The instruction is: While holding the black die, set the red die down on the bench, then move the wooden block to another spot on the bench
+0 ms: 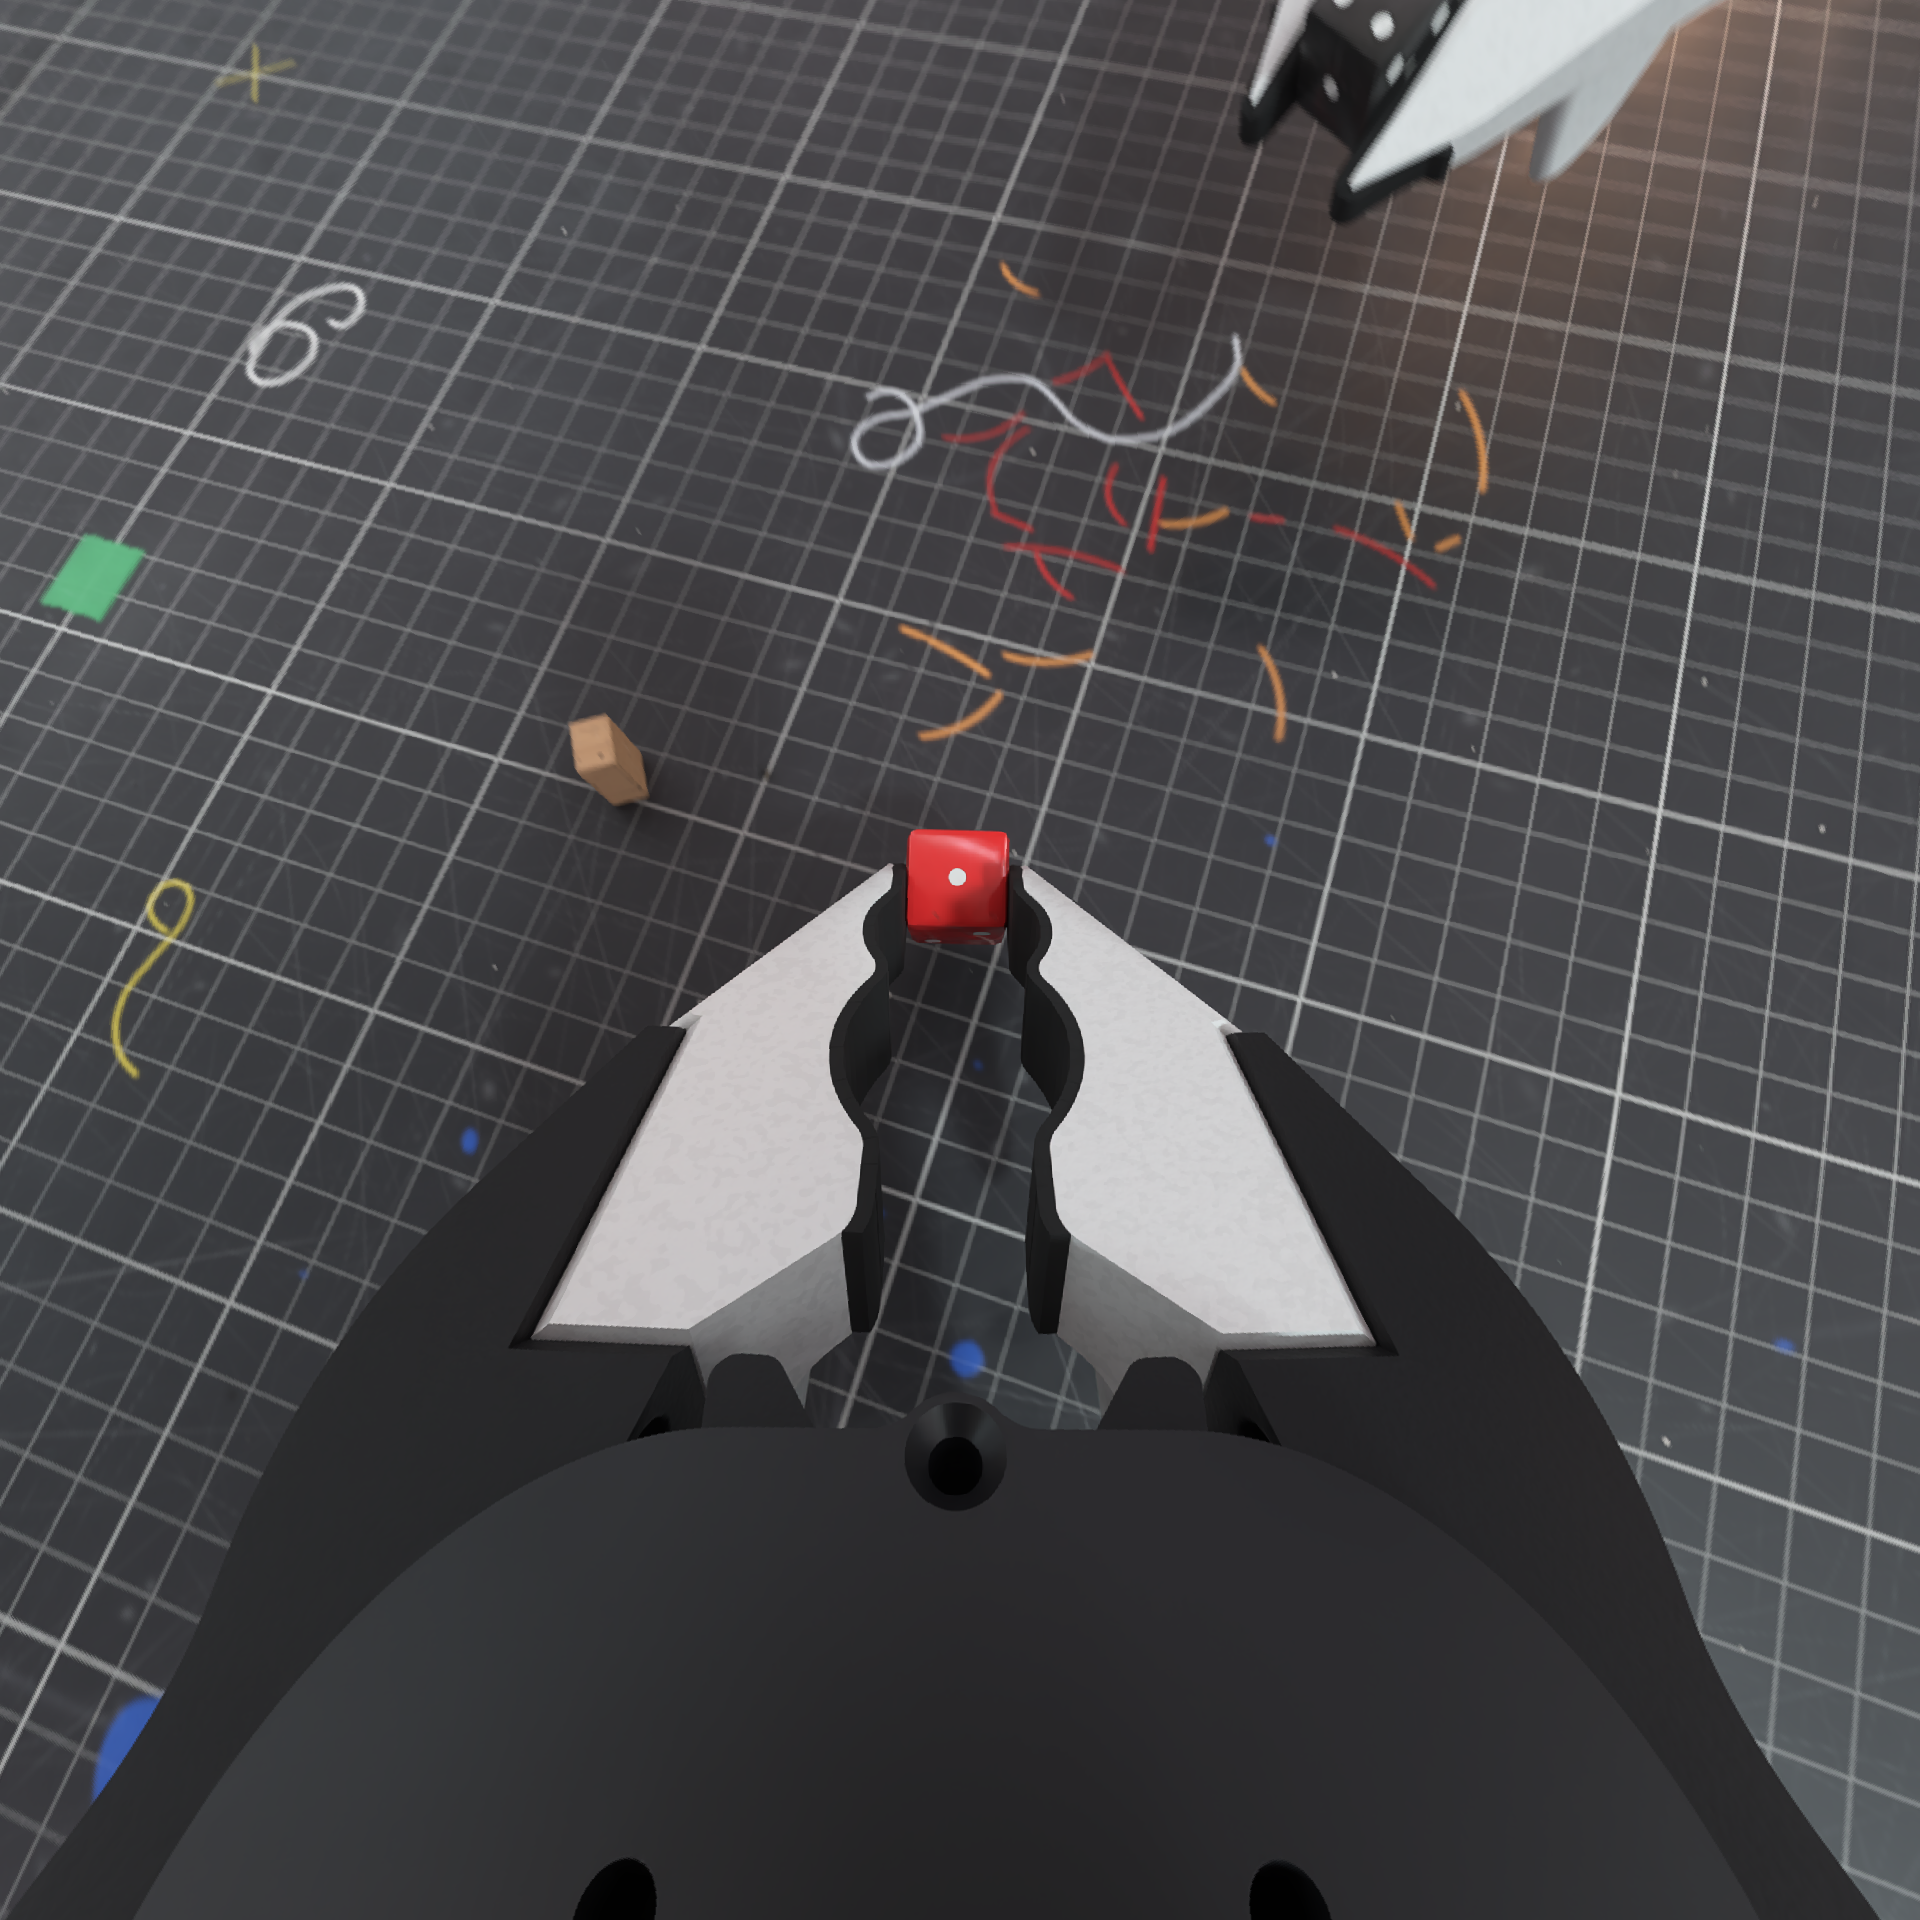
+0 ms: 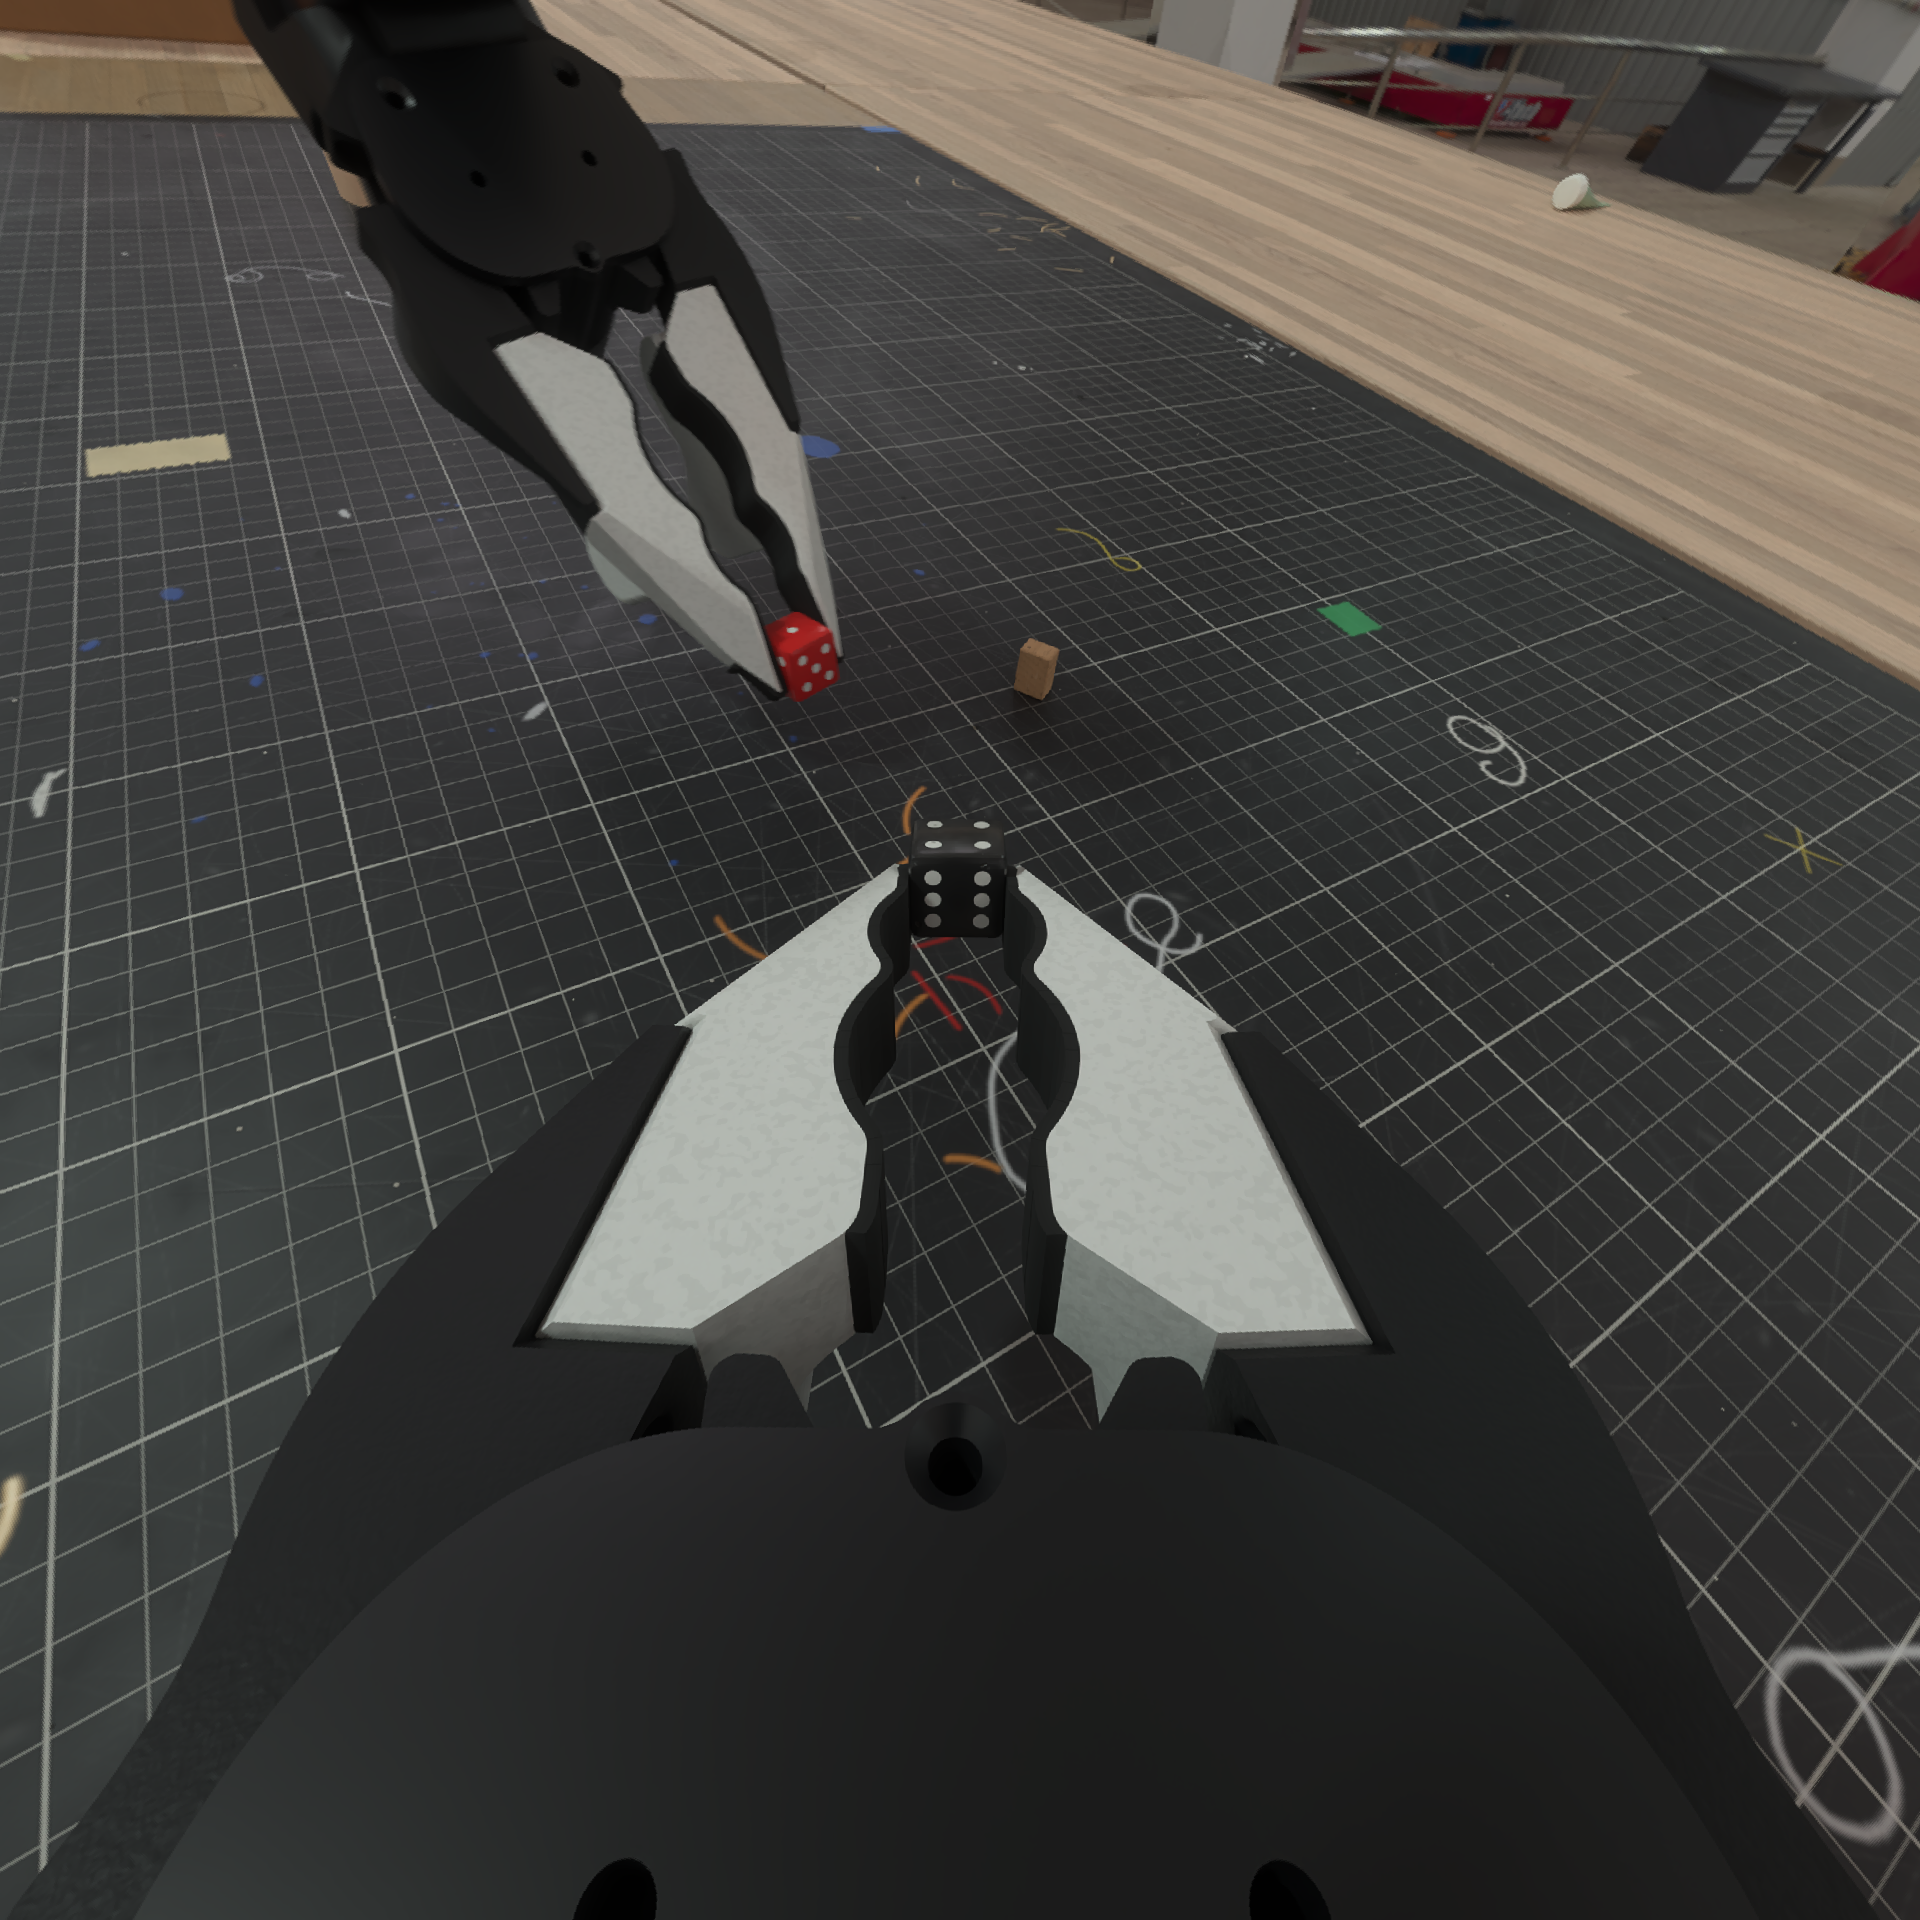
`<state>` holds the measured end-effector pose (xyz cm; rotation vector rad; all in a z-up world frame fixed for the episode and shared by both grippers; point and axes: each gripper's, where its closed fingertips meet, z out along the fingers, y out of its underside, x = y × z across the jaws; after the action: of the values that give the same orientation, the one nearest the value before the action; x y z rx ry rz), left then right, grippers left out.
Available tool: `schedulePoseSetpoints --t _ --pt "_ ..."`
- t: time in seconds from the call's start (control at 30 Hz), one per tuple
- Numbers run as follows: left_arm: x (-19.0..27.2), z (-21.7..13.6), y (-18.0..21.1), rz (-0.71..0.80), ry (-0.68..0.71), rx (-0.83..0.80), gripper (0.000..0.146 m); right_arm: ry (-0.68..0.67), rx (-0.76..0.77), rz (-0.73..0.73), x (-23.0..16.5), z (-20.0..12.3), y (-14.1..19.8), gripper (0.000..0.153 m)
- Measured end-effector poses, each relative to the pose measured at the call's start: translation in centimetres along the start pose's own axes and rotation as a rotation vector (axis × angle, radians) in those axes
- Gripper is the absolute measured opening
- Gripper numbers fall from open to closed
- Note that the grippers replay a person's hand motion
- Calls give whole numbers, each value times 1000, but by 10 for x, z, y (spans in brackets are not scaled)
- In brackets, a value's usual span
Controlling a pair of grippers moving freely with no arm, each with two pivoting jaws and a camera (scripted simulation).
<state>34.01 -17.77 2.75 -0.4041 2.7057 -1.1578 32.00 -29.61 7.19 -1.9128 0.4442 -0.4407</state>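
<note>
My left gripper [image 1: 956,883] is shut on the red die [image 1: 956,888] at its fingertips and holds it just above the dark gridded bench mat [image 1: 1558,935]. From the right wrist view the left gripper [image 2: 805,660] slants down with the red die [image 2: 802,657] at its tips, close to the mat. The wooden block [image 1: 609,758] stands on the mat ahead and left of the red die; it also shows in the right wrist view [image 2: 1036,667]. My right gripper [image 2: 956,883] is shut on the black die [image 2: 956,878], held above the mat. The right gripper [image 1: 1340,114] also shows far off at top right.
A green patch [image 1: 94,577] lies on the mat far left. Chalk scribbles and orange and red marks [image 1: 1143,499] cover the mat's middle. A wooden bench surface [image 2: 1455,291] borders the mat at the right wrist view's upper right, with a white cone [image 2: 1574,192] on it.
</note>
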Motion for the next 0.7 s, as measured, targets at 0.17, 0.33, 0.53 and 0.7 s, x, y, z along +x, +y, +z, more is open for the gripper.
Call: schedulePoseSetpoints --t 0.17,0.33,0.53,0.7 --pt "10 -5 17 9 -10 -59 18 -6 -22 -8 -2 4 5 16" --pt "14 -3 28 1 5 -90 18 -14 -44 -22 -6 8 10 16" --pt "3 -14 21 -83 18 -11 46 -9 -41 -21 -5 7 10 16" --pt "-54 -38 16 -334 -171 132 48 -15 -32 -22 -5 6 8 16"
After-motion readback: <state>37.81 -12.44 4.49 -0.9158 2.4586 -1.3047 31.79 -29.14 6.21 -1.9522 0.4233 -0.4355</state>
